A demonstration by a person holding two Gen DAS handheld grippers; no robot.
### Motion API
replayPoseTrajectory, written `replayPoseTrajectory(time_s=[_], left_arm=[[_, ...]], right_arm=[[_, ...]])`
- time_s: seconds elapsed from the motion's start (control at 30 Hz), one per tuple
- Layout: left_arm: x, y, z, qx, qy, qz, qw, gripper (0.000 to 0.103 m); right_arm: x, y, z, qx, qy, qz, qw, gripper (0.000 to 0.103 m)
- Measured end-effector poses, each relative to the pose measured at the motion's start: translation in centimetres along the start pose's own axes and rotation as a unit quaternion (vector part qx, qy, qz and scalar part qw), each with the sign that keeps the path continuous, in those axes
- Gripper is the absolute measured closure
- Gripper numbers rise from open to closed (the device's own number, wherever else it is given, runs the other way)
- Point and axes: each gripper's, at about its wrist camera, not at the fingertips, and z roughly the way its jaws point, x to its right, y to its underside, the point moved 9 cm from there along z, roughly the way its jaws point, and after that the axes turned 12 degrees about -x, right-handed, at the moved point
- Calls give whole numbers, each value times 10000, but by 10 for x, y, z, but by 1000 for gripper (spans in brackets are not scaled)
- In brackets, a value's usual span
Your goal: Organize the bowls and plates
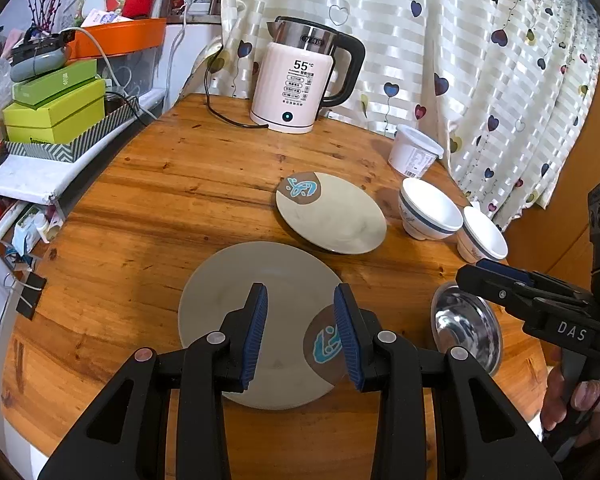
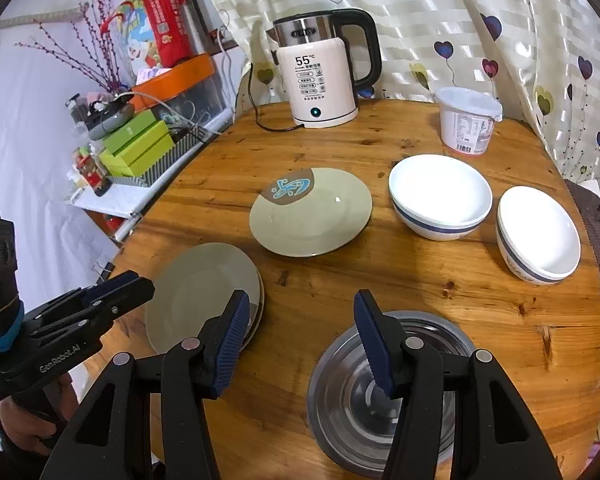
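A round table (image 2: 380, 280) carries everything. At its near edge, a stack of plates (image 2: 196, 292) lies to the left and a metal bowl (image 2: 428, 360) to the right, apart from each other. Behind them, near the middle, lies a single plate (image 2: 312, 216). To its right stand two bowls (image 2: 440, 196) side by side (the gap between them is narrow). Behind the bowls stands a lidded tub (image 2: 468, 120), and left of it, at the far edge, a kettle (image 2: 324, 68). A cluttered shelf (image 2: 112, 200) sits beyond the table's left side.
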Motion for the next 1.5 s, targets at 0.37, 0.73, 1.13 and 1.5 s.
replayPoseTrajectory(time_s=[0.37, 0.73, 1.13, 1.5], left_arm=[[-3, -23, 15, -195, 128, 63, 9997, 67], [-10, -59, 48, -485, 283, 105, 9984, 67], [-12, -94, 88, -773, 289, 207, 9964, 67], [-20, -107, 117, -1033, 366, 98, 9939, 67]], right_arm=[[7, -16, 15, -102, -250, 171, 9995, 48], [23, -42, 47, -356, -487, 577, 9965, 48], [43, -61, 80, -637, -499, 1041, 9913, 49], [55, -69, 101, -826, -486, 1310, 9867, 50]])
